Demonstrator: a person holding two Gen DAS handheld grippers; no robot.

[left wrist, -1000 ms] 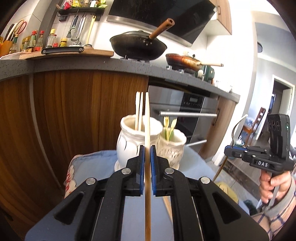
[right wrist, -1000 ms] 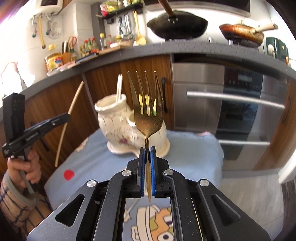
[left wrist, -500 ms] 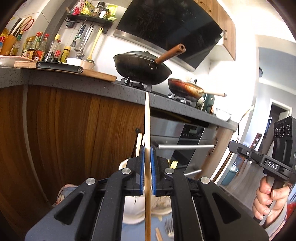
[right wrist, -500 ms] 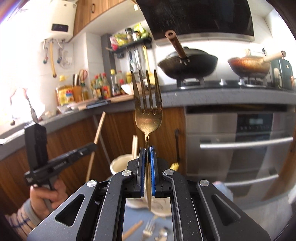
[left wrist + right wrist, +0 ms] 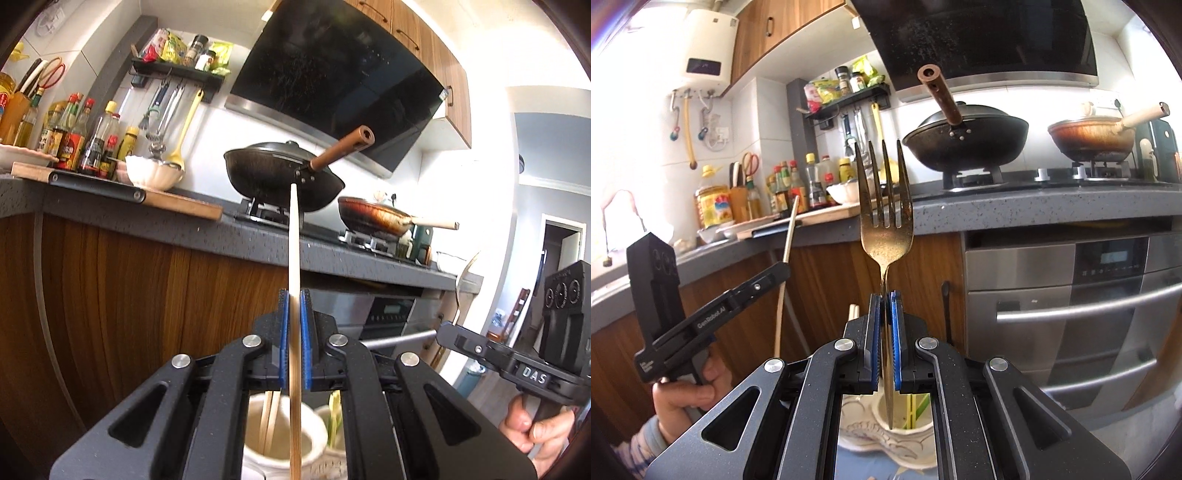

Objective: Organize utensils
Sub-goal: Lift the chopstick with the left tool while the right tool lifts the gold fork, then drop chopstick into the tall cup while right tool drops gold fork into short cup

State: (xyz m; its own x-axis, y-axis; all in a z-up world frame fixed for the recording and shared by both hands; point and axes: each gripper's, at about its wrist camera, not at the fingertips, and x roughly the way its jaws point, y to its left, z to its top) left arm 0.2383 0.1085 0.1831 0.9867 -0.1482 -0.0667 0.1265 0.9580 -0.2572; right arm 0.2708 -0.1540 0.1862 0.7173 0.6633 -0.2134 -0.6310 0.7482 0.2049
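My left gripper (image 5: 294, 295) is shut on a pale wooden chopstick (image 5: 293, 240) that stands upright between its blue pads. Under its fingers sits a white ceramic holder (image 5: 273, 439) with two chopsticks in it, and a second white cup (image 5: 334, 424) with yellow-green utensils beside it. My right gripper (image 5: 885, 297) is shut on a gold fork (image 5: 884, 221), tines up, its handle end hanging over the mouth of the smaller white cup (image 5: 905, 417). Each gripper shows in the other's view: the left gripper (image 5: 779, 271) with its chopstick, the right gripper (image 5: 448, 332) with the fork.
A grey kitchen counter (image 5: 1015, 206) with wooden cabinet fronts runs behind, carrying a black wok (image 5: 280, 177), a brown frying pan (image 5: 373, 218), a cutting board (image 5: 122, 195) and bottles. A steel oven (image 5: 1071, 295) is at the right. The holders stand on a blue cloth (image 5: 864, 465).
Both grippers have risen with their utensils, so the white holders have slid from the middle of each view to below the fingers. The counter and pans now fill the views.
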